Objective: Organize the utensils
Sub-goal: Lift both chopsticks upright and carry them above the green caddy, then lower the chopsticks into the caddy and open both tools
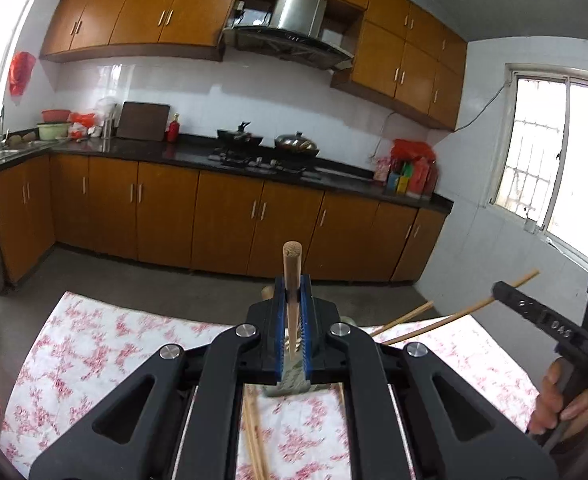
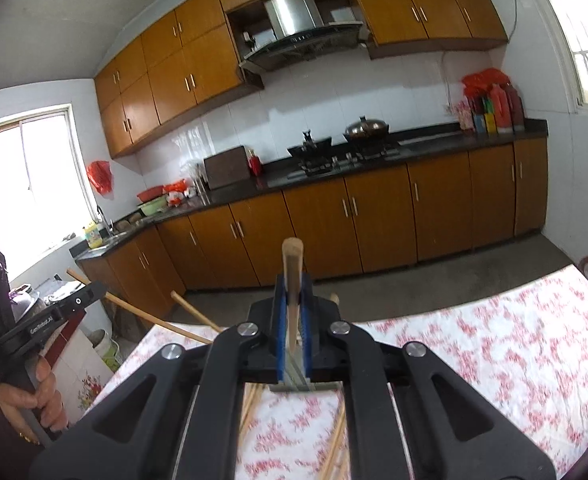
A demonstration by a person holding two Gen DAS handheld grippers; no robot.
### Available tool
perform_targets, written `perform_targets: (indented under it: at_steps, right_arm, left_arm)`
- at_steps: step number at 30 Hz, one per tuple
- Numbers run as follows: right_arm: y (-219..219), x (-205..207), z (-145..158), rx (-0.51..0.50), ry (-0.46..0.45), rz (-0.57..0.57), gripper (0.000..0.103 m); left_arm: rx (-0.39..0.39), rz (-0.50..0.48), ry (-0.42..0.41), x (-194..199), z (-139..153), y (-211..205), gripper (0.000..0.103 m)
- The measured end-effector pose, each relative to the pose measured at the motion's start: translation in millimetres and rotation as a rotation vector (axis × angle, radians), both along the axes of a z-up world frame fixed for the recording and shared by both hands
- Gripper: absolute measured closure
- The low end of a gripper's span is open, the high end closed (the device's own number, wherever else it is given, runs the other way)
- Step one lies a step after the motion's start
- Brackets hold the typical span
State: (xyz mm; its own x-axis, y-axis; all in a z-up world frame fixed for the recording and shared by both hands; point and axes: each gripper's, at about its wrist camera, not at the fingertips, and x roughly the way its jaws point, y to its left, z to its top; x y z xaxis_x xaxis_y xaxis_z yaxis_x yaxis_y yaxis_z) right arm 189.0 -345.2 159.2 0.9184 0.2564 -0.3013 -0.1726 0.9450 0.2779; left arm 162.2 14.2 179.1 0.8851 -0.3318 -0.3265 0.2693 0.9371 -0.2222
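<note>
Both grippers, L & R, were clamped narrow on one chopstick apiece; risk was a stick pivoting or slipping onto the floral tablecloth, given such thin pad contact.

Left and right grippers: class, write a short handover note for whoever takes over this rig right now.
Left gripper: shut on a wooden stick, its end poking up past the jaws.
Right gripper: shut on another wooden stick, held the same way.
Both are held above the floral tablecloth.
Loose chopsticks lie on the cloth beneath the grippers.
Done: two sticks picked up.
Left: place both, then gather the loose ones. No holder is in view.
</note>
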Motion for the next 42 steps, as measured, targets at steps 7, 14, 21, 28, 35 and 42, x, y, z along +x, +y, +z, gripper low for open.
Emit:
perform_targets:
  at_steps: [7,14,21,28,35,42]
  right_arm:
    - [11,29,9,-0.022,-0.024,-0.041,0.096]
    - [6,44,19,0.021,-0.059,-0.05,0.096]
    - [20,72,-3,-0.028,0.015,-0.043,0.096]
    - [30,93,-30,-0.055,0.091,-0.046,0.094]
    - [27,75,-27,-0.057,0.067,-0.077,0.081]
    - [2,33,-31,-0.059,0.042,-0.142,0.076]
  left_arm:
    - [-0.056,0.019,-0.044,18,11,-14,0.096]
    - [-0.057,0.05,-0.054,32,10,-20,0.096]
    - [-0.042,0.049,0.029,49,-11,-24,0.096]
    - [-0.014,0.033,0.103,63,-32,-31,0.096]
    - [-0.027,0.03,0.096,53,-27,-24,0.095]
    - [-0.046,0.04,0.044,31,-12,-12,0.088]
